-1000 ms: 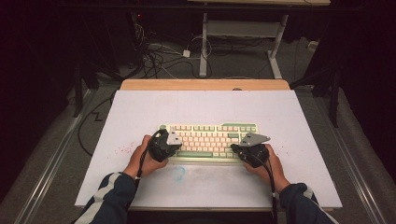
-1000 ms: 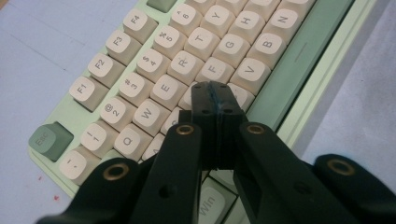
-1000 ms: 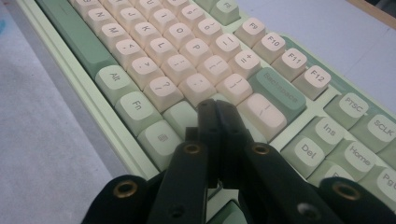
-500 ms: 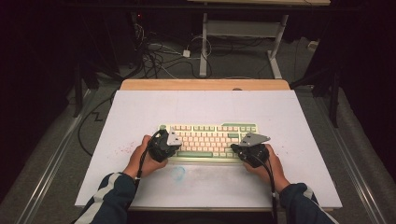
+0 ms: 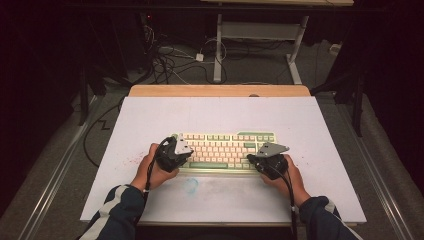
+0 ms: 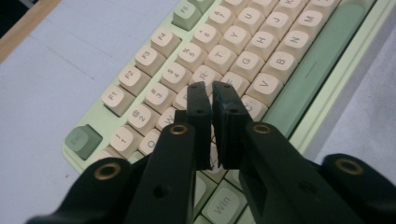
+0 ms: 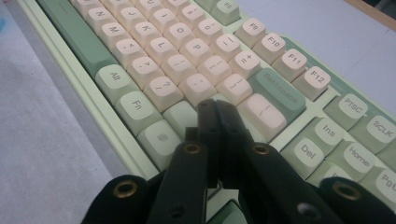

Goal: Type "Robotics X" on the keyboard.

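A pale green keyboard [image 5: 222,150] with cream and green keys lies on the white table mat [image 5: 220,120]. My left gripper [image 5: 179,151] hovers over the keyboard's left end. In the left gripper view the keyboard [image 6: 261,56] lies under the left gripper [image 6: 211,89], whose jaws are shut with nothing between them, tips above the letter keys near R and F. My right gripper [image 5: 256,159] is over the keyboard's right end. In the right gripper view the right gripper [image 7: 215,107] is shut and holds nothing, its tips just above the keys of the keyboard [image 7: 154,51] near Enter.
A wooden table edge [image 5: 220,90] runs behind the mat. Cables [image 5: 170,60] and a desk frame [image 5: 260,35] lie on the floor beyond. A faint blue smudge [image 5: 191,185] marks the mat in front of the keyboard. Bare mat extends behind and to both sides.
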The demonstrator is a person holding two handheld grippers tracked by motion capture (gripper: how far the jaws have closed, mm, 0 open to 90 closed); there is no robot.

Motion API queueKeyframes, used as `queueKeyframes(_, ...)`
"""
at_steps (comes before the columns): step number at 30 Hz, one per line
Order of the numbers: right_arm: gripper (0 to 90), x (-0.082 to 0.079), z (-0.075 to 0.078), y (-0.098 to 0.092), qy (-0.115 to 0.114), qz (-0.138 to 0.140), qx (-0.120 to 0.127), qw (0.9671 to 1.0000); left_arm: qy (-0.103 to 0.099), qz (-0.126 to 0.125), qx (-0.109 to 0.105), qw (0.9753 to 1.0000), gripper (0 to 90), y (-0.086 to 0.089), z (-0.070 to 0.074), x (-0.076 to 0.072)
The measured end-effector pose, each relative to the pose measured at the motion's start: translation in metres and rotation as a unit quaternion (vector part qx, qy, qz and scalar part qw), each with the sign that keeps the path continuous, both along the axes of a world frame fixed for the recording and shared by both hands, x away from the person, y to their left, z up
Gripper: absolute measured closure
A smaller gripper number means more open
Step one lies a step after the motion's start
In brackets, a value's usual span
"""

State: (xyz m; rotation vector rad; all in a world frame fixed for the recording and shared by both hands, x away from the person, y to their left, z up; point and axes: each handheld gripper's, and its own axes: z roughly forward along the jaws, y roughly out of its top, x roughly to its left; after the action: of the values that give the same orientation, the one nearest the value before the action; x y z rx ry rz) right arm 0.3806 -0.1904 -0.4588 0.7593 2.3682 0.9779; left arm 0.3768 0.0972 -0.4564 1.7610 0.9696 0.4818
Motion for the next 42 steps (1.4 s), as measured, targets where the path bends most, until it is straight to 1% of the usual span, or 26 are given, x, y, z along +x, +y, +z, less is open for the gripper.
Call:
queueKeyframes(4,90.0,0.0,0.0,0.001,-0.004,0.002,-0.004,1.0,-0.004,0.005,-0.01,0.9999,78.8,0.001,0.002,0.001)
queueKeyframes(5,90.0,-0.001,0.001,0.001,-0.005,0.002,-0.007,1.0,-0.007,0.007,-0.01,0.9999,78.0,0.001,0.002,0.001)
queueKeyframes(8,89.0,-0.001,0.002,0.001,-0.004,0.004,-0.008,1.0,-0.015,0.013,-0.013,0.9997,72.5,0.002,0.003,0.001)
queueKeyframes(9,88.5,-0.001,0.003,0.001,-0.003,0.004,-0.007,1.0,-0.015,0.014,-0.016,0.9997,70.7,0.002,0.004,0.001)
queueKeyframes(14,86.9,-0.002,0.009,-0.002,-0.008,0.006,0.006,0.9999,-0.028,0.023,-0.025,0.999,62.6,0.004,0.006,0.002)
queueKeyframes(18,83.4,-0.004,0.014,-0.003,-0.017,0.005,0.014,0.9997,-0.038,0.032,-0.03,0.9983,54.7,0.004,0.007,0.002)
queueKeyframes(22,74.2,-0.007,0.02,-0.004,-0.031,0.0,0.027,0.9991,-0.047,0.036,-0.035,0.9976,47.5,0.004,0.009,0.001)
queueKeyframes(24,68.0,-0.008,0.022,-0.005,-0.035,-0.002,0.033,0.9988,-0.05,0.036,-0.04,0.9973,44.9,0.004,0.009,0.001)
queueKeyframes(26,62.0,-0.009,0.023,-0.005,-0.045,-0.009,0.032,0.9985,-0.052,0.036,-0.045,0.997,40.3,0.004,0.011,0.0)
queueKeyframes(28,55.6,-0.008,0.024,-0.007,-0.048,-0.011,0.035,0.9982,-0.055,0.037,-0.046,0.9967,36.7,0.004,0.011,0.0)
queueKeyframes(33,44.6,-0.007,0.024,-0.009,-0.057,-0.024,0.041,0.9973,-0.052,0.041,-0.046,0.9967,26.6,0.003,0.01,0.001)
queueKeyframes(34,41.6,-0.007,0.024,-0.009,-0.059,-0.027,0.04,0.9971,-0.052,0.041,-0.047,0.9967,24.5,0.003,0.009,0.001)
queueKeyframes(35,39.8,-0.007,0.024,-0.008,-0.062,-0.031,0.039,0.9968,-0.054,0.042,-0.043,0.9967,22.7,0.002,0.009,0.001)
queueKeyframes(37,34.2,-0.007,0.024,-0.008,-0.067,-0.037,0.043,0.9962,-0.054,0.041,-0.046,0.9966,20.5,0.002,0.009,0.001)
queueKeyframes(40,27.5,-0.008,0.023,-0.006,-0.077,-0.058,0.045,0.9944,-0.056,0.043,-0.042,0.9966,17.1,0.001,0.008,0.001)
queueKeyframes(42,24.5,-0.007,0.023,-0.007,-0.078,-0.065,0.057,0.9931,-0.058,0.04,-0.049,0.9963,16.2,0.001,0.008,0.0)
